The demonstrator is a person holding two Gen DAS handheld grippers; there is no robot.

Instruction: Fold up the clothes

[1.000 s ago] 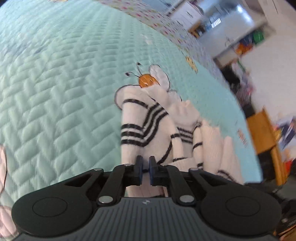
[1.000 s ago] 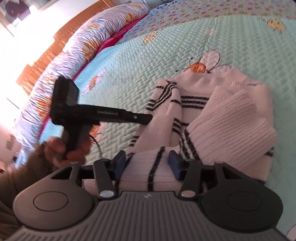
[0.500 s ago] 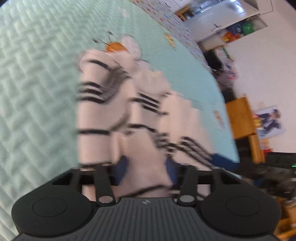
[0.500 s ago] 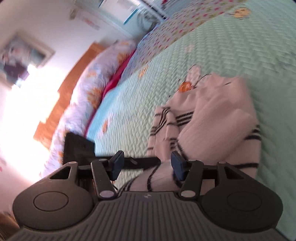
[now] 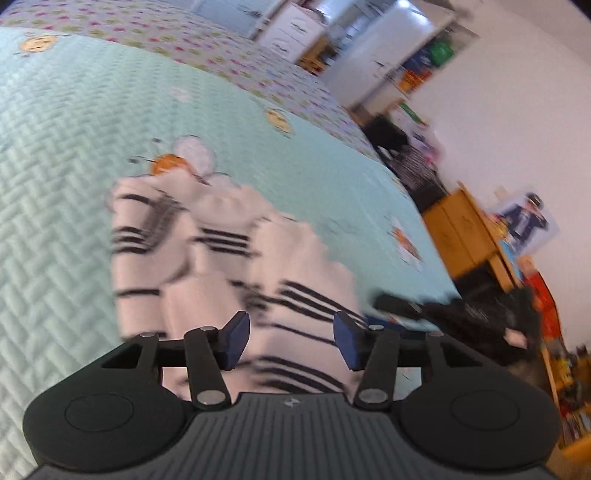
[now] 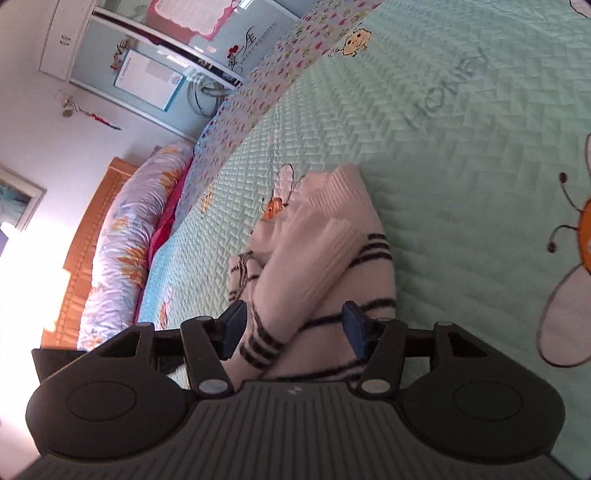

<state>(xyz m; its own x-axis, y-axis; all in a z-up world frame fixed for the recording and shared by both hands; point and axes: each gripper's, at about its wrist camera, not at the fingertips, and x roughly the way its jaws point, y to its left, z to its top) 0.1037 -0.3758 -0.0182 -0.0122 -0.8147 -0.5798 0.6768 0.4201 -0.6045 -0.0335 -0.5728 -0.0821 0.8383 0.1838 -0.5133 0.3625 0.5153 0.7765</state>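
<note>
Left tongs (image 5: 290,339) opening and right tongs (image 6: 293,330) spread, neither pinching the striped sweater (image 6: 314,258) bundled on the quilt (image 6: 461,155), so a fold looks finished; next, probably regrasp an edge.

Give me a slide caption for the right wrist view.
Right gripper open above a folded white black-striped sweater lying on a mint quilted bedspread.

Mint-green quilted bedspread (image 6: 461,155) over the bed, printed with cartoon bees (image 6: 569,258) and the word "HONEY" (image 6: 448,94). Floral bolster (image 6: 118,258) along a wooden headboard (image 6: 79,258). Wooden cabinet (image 5: 465,232), wall poster (image 5: 524,225) and white cupboards (image 5: 291,33) beyond the bed.
</note>
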